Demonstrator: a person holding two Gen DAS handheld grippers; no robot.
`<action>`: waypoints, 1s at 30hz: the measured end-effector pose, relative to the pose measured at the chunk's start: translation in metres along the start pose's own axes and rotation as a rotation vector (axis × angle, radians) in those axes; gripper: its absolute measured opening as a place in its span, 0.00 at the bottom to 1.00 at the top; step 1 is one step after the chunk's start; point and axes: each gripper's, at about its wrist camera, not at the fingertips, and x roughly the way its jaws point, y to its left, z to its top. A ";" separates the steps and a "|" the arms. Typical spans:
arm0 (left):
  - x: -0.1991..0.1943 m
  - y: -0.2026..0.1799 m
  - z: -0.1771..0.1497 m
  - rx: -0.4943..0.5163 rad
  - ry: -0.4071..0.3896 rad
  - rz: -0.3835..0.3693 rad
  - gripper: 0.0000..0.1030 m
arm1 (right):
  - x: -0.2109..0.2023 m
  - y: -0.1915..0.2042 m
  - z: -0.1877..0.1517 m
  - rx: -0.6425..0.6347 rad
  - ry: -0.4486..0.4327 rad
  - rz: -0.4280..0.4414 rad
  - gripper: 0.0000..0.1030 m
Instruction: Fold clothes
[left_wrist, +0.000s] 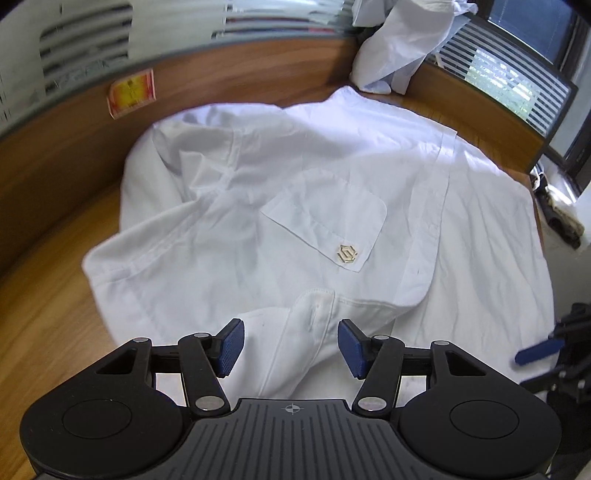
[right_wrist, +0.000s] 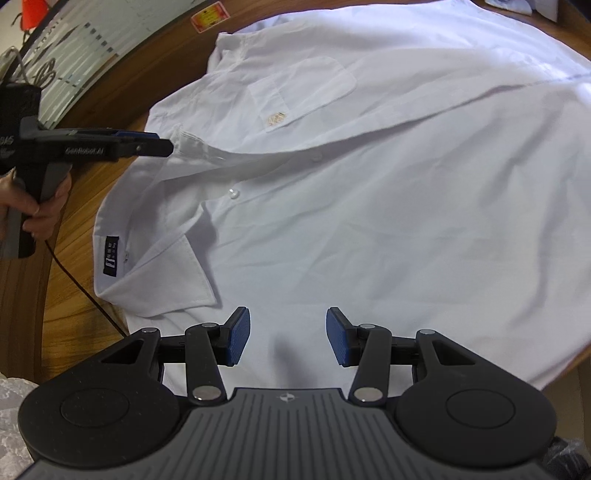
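A white button-up shirt (left_wrist: 332, 166) lies front-up and spread over a wooden table (left_wrist: 44, 295), with its chest pocket (left_wrist: 325, 214) and gold logo (left_wrist: 346, 254) showing. My left gripper (left_wrist: 291, 345) is open, and a raised fold of the collar (left_wrist: 310, 317) sits between its blue pads. The right wrist view shows this left gripper (right_wrist: 162, 146) side-on at the lifted collar end. My right gripper (right_wrist: 288, 336) is open over the shirt (right_wrist: 406, 184), just right of the flat collar wing (right_wrist: 173, 273) with its dark label (right_wrist: 110, 256). Nothing is between its fingers.
A heap of white clothes (left_wrist: 399, 44) sits at the table's far side, by a window (left_wrist: 517, 74). A wooden panel with a red-yellow sticker (left_wrist: 131, 92) borders the table. A hand (right_wrist: 40, 206) holds the left gripper's handle, and a black cable (right_wrist: 85, 291) trails across the table.
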 end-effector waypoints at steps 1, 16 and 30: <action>0.003 0.002 0.001 -0.006 0.009 -0.014 0.50 | -0.001 -0.001 -0.001 0.005 0.001 -0.001 0.50; -0.024 -0.037 -0.017 0.387 -0.036 -0.023 0.20 | 0.029 0.048 0.021 0.016 -0.007 0.321 0.50; -0.027 -0.046 -0.024 0.546 -0.048 0.004 0.20 | 0.085 0.092 0.051 -0.029 0.023 0.329 0.50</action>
